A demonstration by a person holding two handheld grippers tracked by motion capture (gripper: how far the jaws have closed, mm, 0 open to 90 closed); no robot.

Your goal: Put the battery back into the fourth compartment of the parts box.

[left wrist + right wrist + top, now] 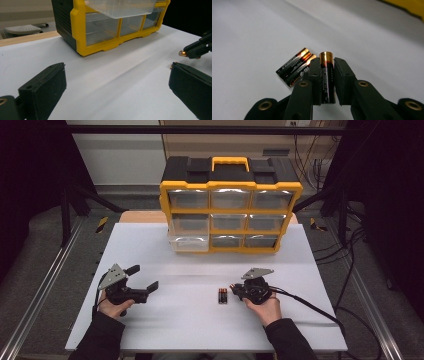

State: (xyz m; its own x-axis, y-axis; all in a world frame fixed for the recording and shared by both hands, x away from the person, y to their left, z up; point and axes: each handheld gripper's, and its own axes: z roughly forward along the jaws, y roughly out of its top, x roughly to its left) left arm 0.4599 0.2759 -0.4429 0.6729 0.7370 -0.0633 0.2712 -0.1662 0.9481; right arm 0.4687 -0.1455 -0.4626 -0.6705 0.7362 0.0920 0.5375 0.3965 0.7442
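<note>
My right gripper (327, 62) is shut on a black and copper battery (327, 75), whose gold end sticks out past the pads. Just to its left, two more batteries (295, 66) lie side by side on the white table. From above, the right gripper (235, 289) sits right of those two batteries (222, 296). My left gripper (144, 277) rests at the table's left with its jaws wide apart and nothing between them. In the left gripper view its jaws frame bare table (117, 82), and the right gripper (197, 48) shows at the far right with the battery's tip (182, 53).
A yellow and black drawer organizer (230, 205) stands at the back of the white table (200, 325). Its lower left clear drawer (189, 242) is pulled out. A cable (310, 307) trails right from the right gripper. Dark floor and rails flank the table.
</note>
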